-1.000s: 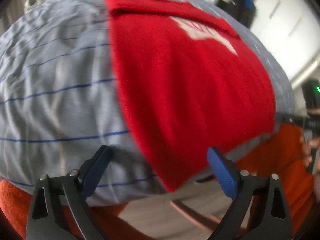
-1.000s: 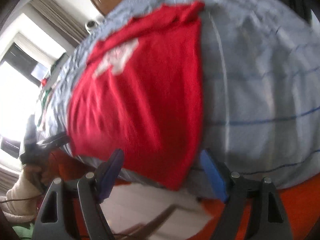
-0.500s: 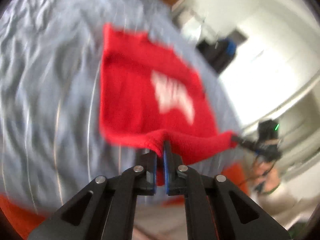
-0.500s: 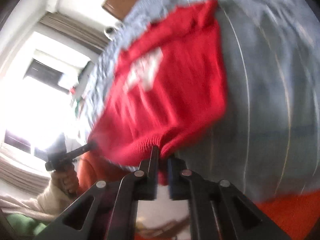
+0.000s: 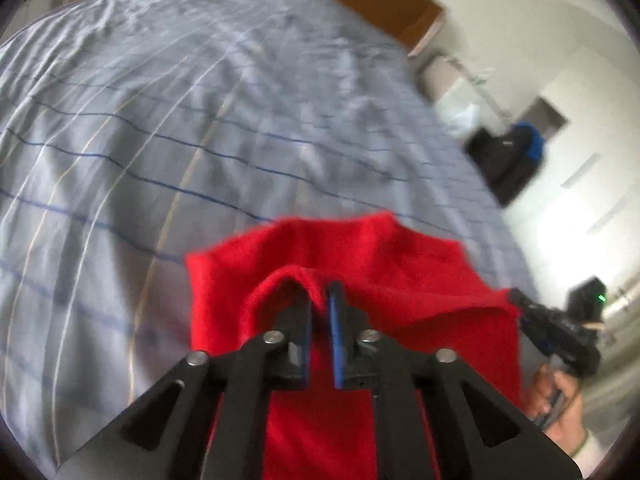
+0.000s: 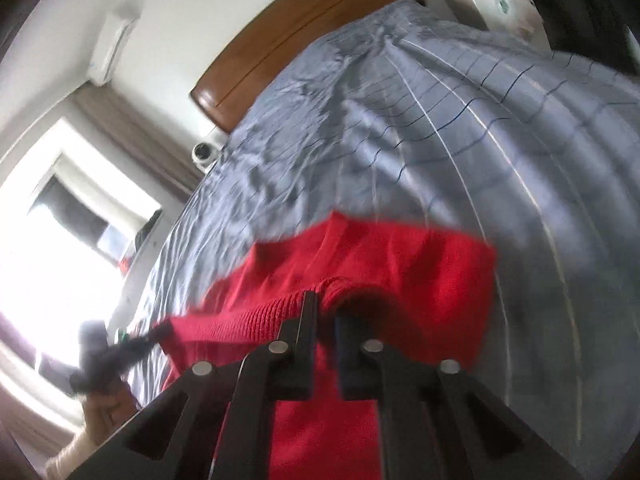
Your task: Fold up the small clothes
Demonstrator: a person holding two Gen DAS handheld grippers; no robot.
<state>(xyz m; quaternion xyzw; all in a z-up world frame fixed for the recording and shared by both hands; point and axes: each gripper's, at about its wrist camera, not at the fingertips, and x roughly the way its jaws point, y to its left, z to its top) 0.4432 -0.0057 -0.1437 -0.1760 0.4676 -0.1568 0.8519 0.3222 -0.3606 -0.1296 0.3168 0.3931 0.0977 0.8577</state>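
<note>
While both grippers carried the hem of the red sweater (image 5: 404,276) up over the bed (image 5: 168,128), the fold looked only half made and easy to spoil. The left gripper (image 5: 318,300) had narrowed onto a pinch of the knit, though its jaws had just eased apart a little, with cloth between them; if they slackened more, that corner could drop short of the headboard (image 6: 288,36) side and leave a crooked edge. The right gripper (image 6: 326,312) was clamped nearly closed on the ribbed hem, which ran taut from it toward the other tool. Uneven pulling could skew the fold or drag the whole garment across the striped sheet (image 6: 480,128). The sweater lay on the near part of the bed, far from the headboard, its lifted edge doubled over itself. No container showed anywhere.
</note>
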